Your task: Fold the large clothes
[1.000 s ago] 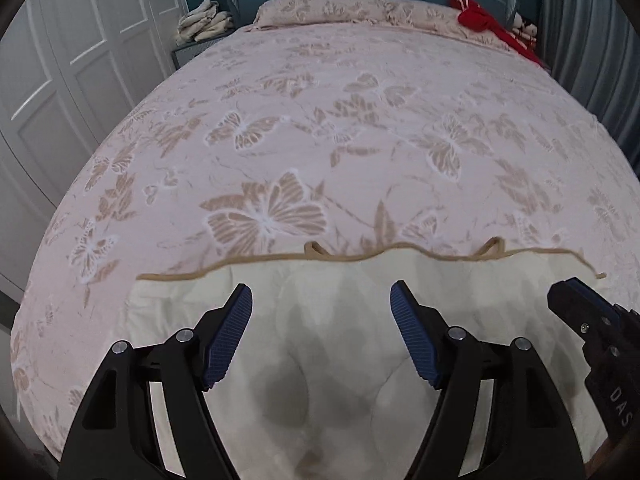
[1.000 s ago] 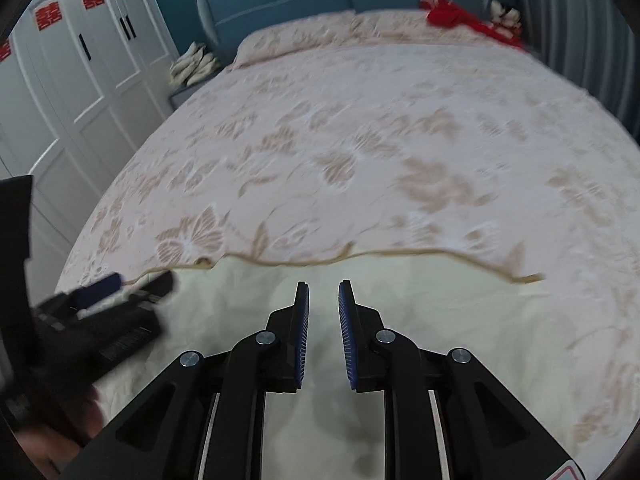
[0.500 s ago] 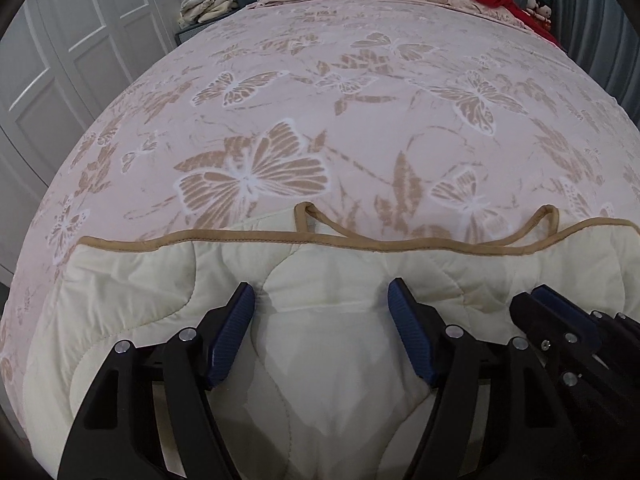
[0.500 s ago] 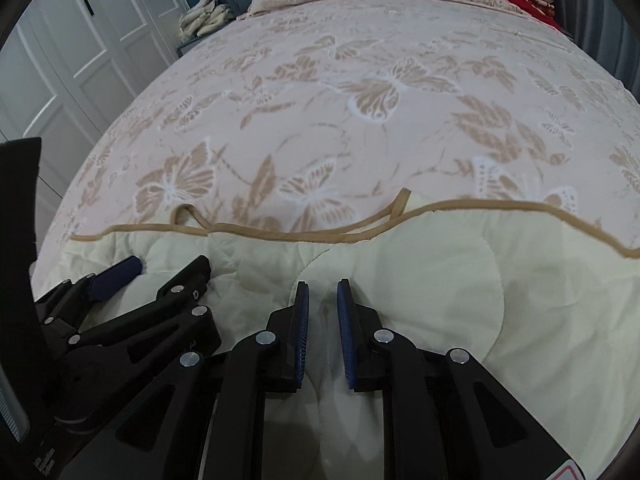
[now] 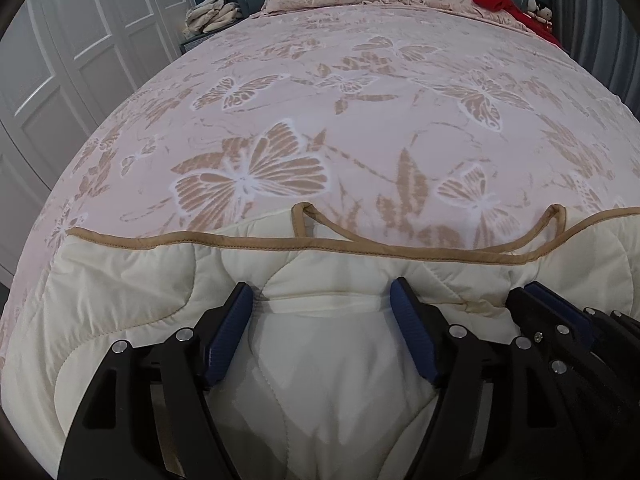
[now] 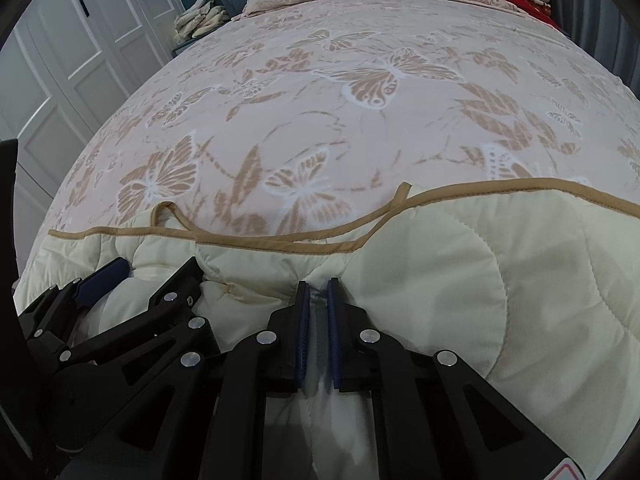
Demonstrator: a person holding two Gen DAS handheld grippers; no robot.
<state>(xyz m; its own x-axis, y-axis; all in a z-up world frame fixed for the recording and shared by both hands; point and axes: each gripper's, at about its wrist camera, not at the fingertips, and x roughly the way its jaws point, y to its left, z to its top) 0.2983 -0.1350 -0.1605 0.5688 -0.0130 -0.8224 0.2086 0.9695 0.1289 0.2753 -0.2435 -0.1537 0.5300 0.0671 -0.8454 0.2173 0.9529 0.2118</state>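
Both tools have sunk onto the cream quilted garment (image 5: pixel 328 380) on the bed (image 5: pixel 340 100); right tool (image 6: pixel 318 300) has just been closing and pinches a fold, left tool (image 5: pixel 322 308) gapes over a soft, bulky ridge worth gripping.

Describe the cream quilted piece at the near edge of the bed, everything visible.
The cream quilted piece looks like padded cotton with curved stitch lines and tan binding along its far edge, from which two tan loops lie out on the butterfly bedspread. It lies rumpled across the near end of the bed. The right tool, whose jaws have just been closing, is shut on a pinched ridge of it; the left tool straddles a bunched fold, jaws wide.
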